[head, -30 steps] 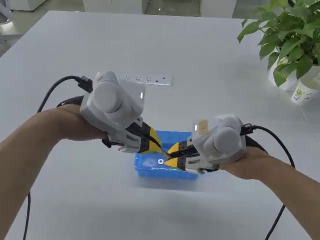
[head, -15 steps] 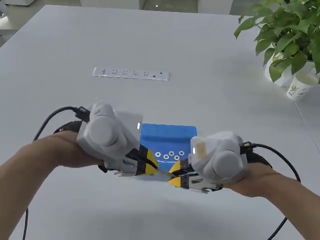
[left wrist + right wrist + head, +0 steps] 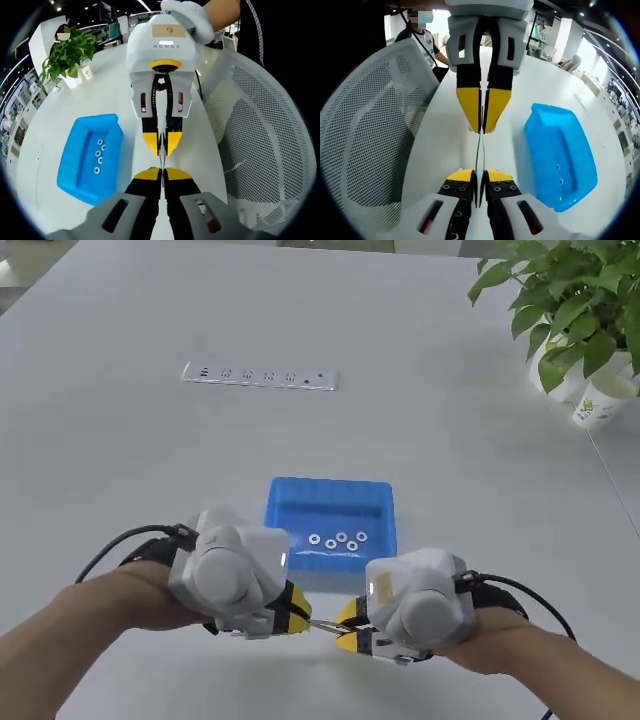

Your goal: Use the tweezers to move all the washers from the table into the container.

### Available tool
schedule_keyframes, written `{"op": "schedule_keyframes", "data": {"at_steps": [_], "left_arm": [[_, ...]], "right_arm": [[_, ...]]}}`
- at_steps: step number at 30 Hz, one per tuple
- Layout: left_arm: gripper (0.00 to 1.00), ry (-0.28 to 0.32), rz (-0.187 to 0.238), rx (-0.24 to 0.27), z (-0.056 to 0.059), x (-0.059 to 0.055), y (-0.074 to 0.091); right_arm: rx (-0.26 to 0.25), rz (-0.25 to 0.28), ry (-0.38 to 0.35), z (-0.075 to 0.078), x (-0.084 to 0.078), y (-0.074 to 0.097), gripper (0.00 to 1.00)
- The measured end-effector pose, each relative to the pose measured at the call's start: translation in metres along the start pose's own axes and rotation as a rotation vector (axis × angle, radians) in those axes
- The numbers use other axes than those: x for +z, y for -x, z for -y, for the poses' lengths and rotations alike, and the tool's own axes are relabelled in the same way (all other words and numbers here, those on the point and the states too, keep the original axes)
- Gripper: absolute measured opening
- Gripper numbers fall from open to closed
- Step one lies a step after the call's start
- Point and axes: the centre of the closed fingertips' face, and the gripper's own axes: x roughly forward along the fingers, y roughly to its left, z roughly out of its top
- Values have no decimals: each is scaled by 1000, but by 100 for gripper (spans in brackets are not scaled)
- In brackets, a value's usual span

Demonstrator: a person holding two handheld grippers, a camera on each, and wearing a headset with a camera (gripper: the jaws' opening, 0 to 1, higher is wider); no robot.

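Near edge of table, head view: left gripper (image 3: 300, 612) and right gripper (image 3: 348, 625) are held tip to tip, each in one hand, just in front of the container.
Table: pale grey flat worktop (image 3: 150, 460).
Tool: thin metal tweezers (image 3: 325, 623) span the short gap between the two sets of yellow jaw tips. In the left gripper view the tweezers (image 3: 161, 156) run as a narrow line from the left gripper (image 3: 161, 173) up to the right gripper (image 3: 161, 143).
Left jaws: pressed together on one end of the tweezers, no gap visible.
Right jaws: likewise closed, pinching the other end. The right gripper view shows the right gripper (image 3: 479, 176) with the tweezers (image 3: 480, 150) leading to the left gripper (image 3: 482, 124).
Container: blue rectangular plastic tray (image 3: 330, 488), upright on the table, just beyond the grippers and not touching them. It lies left of the jaws in the left gripper view (image 3: 82, 185) and right of them in the right gripper view (image 3: 560, 125).
Washers: five small metal ring washers (image 3: 338, 540) lie in a loose cluster on the tray floor.
Other items: white power strip (image 3: 260, 377) well beyond the tray; green potted plant (image 3: 570, 310) at the far right corner.
Seating: grey mesh chair back (image 3: 260, 140) beside the table edge.
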Motion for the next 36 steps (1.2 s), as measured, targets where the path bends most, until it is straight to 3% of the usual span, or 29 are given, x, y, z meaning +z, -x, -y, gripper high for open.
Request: {"op": "schedule_keyframes", "data": {"at_steps": [14, 36], "left_arm": [[5, 46, -7, -19, 3, -18, -14], [6, 81, -52, -52, 2, -40, -23]], "right_arm": [[5, -2, -49, -3, -7, -9, 12], [-11, 4, -105, -1, -14, -3, 13]]}}
